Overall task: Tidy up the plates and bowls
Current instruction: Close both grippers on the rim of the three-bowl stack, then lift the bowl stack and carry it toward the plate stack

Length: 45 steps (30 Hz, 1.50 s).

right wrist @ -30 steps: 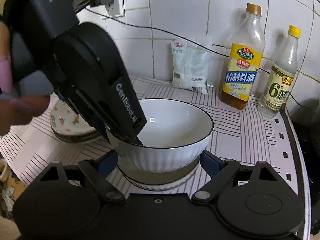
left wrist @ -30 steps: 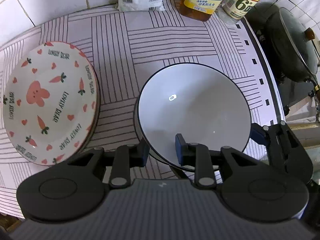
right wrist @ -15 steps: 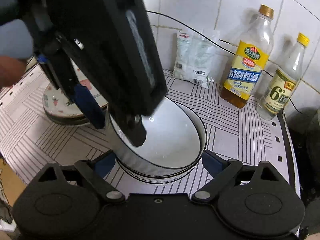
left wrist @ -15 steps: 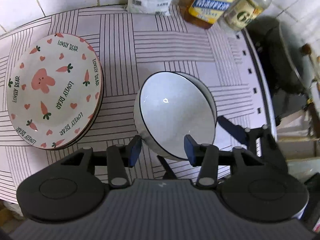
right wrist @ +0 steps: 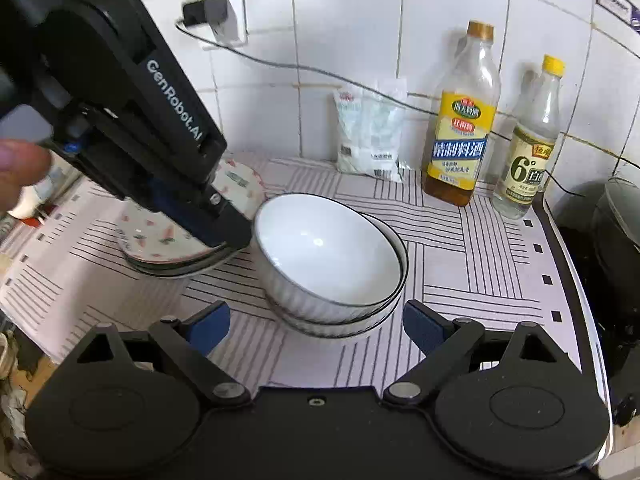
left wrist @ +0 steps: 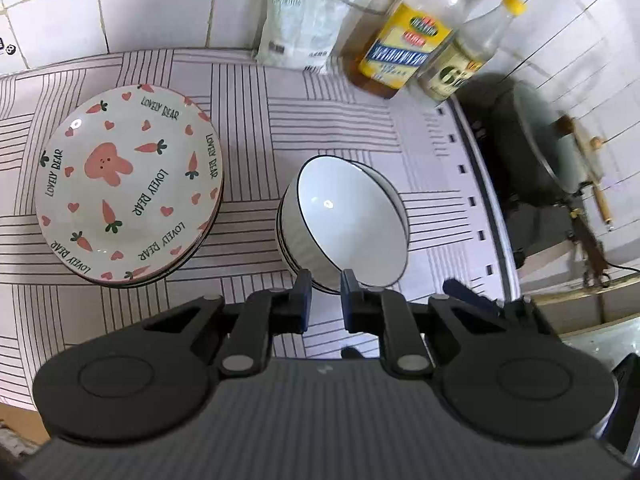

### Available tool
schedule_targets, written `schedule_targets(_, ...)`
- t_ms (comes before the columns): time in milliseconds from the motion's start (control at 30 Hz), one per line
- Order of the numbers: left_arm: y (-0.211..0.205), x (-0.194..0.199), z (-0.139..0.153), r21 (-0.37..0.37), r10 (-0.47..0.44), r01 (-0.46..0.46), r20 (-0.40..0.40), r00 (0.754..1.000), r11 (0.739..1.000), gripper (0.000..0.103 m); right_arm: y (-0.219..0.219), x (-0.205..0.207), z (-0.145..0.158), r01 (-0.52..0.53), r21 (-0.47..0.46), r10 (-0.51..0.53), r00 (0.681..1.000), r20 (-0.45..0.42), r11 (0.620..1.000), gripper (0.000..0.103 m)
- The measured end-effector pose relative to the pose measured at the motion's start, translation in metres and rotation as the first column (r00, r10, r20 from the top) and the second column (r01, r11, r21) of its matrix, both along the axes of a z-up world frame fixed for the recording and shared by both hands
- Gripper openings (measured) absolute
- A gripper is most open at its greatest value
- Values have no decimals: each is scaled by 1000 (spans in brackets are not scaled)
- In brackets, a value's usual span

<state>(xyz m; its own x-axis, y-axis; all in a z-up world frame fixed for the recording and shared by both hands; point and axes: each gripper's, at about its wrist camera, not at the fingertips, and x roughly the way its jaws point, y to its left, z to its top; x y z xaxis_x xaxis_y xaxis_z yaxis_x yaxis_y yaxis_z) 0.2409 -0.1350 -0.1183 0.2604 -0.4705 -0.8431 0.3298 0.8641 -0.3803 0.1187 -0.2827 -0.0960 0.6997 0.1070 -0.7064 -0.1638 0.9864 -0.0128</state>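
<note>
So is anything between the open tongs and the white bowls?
No. The right tongs stand open just in front of the stacked white ribbed bowls, with only bare striped cloth between. The left tongs sit off beside the bowls.

White bowl (right wrist: 326,256) tilted in nested stack beside plates (right wrist: 176,248)

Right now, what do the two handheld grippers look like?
Both are matte black plastic with round discs at the base and angular linkage arms ending in blue finger pads. The left gripper carries white "GenRobot.AI" lettering along its side. The right gripper shows silver pivot pins.
</note>
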Motion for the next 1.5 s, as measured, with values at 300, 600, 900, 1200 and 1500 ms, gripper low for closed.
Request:
schedule_targets(300, 41, -43, -4, -30, -5, 9, 117, 993, 1000, 26, 14, -47, 1, -37, 20, 35, 996, 76, 999, 95)
schedule_targets(600, 66, -63, -8, -129, 21, -5, 121, 992, 992, 49, 2, -54, -40, 4, 118, -16, 995, 103, 993, 96)
schedule_targets(900, 61, -46, -16, -203, 85, -54, 146, 986, 978, 53, -1, -23, -83, 37, 53, -42, 994, 100, 998, 96)
schedule_targets(1200, 32, 5, -45, -195, 99, -71, 135, 986, 978, 40, -2, 7, -106, 13, 22, -15, 996, 83, 1000, 96)
schedule_targets(1500, 31, 22, -52, -208, 77, -57, 89, 993, 976, 23, -5, 23, -111, 31, 34, -33, 997, 66, 999, 96)
